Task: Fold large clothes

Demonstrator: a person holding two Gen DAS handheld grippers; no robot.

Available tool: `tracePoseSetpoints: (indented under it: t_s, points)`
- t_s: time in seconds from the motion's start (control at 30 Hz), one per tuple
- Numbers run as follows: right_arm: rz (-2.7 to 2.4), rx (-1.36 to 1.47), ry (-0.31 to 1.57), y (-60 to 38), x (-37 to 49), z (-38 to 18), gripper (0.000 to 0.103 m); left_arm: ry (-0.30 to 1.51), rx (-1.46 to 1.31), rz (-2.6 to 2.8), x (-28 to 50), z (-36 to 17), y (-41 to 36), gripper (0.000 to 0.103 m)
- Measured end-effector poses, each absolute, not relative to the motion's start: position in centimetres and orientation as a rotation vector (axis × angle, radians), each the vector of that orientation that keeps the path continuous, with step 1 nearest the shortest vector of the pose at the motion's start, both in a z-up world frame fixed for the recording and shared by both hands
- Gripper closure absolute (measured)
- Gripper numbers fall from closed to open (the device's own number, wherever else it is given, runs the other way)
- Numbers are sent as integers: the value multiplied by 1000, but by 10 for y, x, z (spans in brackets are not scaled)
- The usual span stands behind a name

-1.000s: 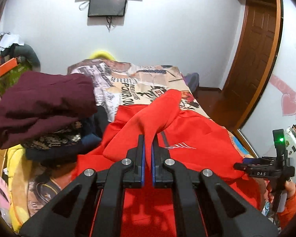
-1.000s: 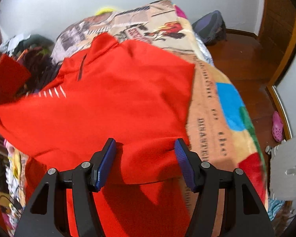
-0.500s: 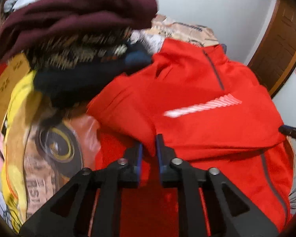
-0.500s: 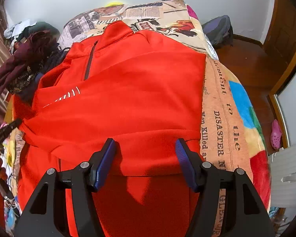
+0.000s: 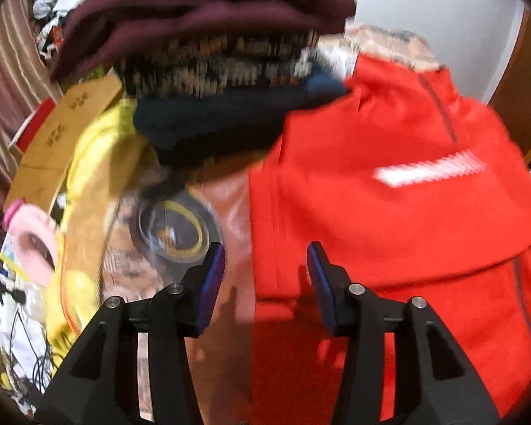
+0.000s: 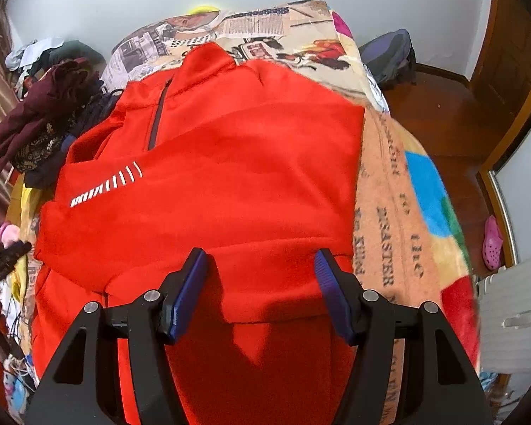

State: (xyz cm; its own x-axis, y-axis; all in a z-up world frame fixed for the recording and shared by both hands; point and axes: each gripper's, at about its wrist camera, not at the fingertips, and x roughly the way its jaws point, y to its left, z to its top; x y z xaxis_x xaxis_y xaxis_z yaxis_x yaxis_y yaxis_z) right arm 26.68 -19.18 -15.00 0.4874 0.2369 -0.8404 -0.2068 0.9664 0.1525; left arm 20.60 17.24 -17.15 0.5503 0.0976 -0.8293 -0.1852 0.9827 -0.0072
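Patterned comic-print bed cover [image 6: 389,191] carrying red fleece zip-neck pullover [image 6: 230,177], sleeves folded across chest. Left gripper [image 5: 265,265] opening over pullover's side edge, nothing between pads; right gripper [image 6: 262,272] half-wide, empty, above folded sleeve. Likely next: grasping hem, folding towards collar.

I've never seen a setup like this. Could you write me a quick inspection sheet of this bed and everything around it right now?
Surface: bed covered by a newspaper-print blanket.
Job's things: red jacket lying flat, zip collar toward the far wall, both sides folded in over the chest.
Clutter: stack of folded clothes, maroon on top, beside the jacket; cardboard and a pink slipper past the bed's edge.
Grippers: left gripper opening over the jacket's edge, nothing pinched; right gripper open above the fold.
Cables: dark tangle on the floor.
Surroundings: white wall, wooden door, backpack.
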Motion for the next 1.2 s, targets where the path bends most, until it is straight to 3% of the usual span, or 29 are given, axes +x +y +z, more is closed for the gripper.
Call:
tracePoseSetpoints:
  t_s: [0.1,0.2,0.57,0.97,1.2]
  points:
    - [259,27,975,-195,273,-132,44,916,-93,143,218,-145,165,53]
    - [268,40,925,-196,283,-113,44,869,-81,103,237,-120,149,42]
    - [340,0,861,-169,340,-85,44,821,16,-65,327,-90,84,38]
    - [412,-132,924,-122,422,-119,44,940,1,-137,430,-147,61,37]
    - [486,-61,986,-105,475,-145,44,981,13,-109,472,-187,57,37]
